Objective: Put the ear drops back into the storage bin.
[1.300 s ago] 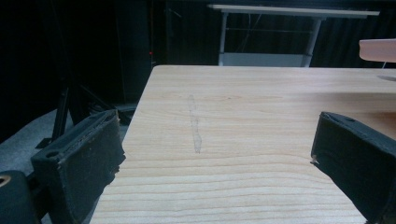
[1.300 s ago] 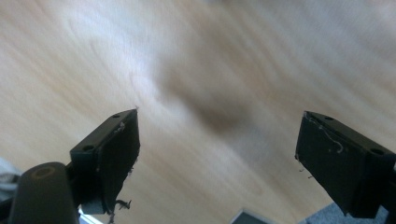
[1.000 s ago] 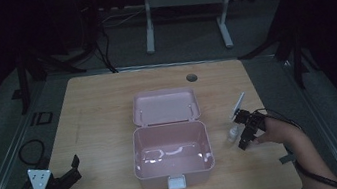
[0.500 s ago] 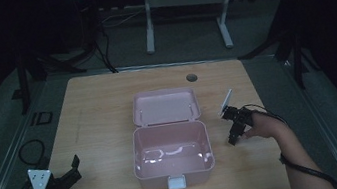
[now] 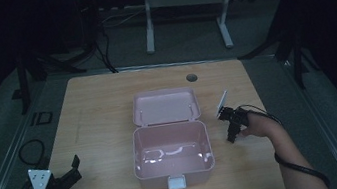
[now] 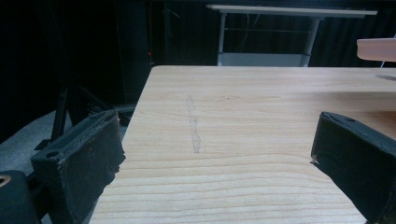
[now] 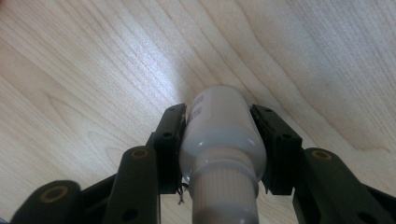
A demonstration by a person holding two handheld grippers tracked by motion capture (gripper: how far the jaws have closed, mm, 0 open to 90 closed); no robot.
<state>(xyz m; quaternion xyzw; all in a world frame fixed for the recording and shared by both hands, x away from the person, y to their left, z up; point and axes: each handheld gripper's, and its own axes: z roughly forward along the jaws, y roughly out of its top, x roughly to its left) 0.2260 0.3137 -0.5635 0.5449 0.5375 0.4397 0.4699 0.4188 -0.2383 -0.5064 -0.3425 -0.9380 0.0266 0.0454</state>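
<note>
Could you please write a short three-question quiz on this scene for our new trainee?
1. True or false: the pink box on the table has its lid shut.
2. What is the right hand-held gripper clamped on? A) a white bottle B) a spoon C) nothing
3. Fill in: the left hand-held gripper has its jaws ____ with only bare tabletop between them.

Key
1. False: the lid stands open behind the box.
2. A: the white bottle sits between its jaws, cap toward the camera.
3. Open.
</note>
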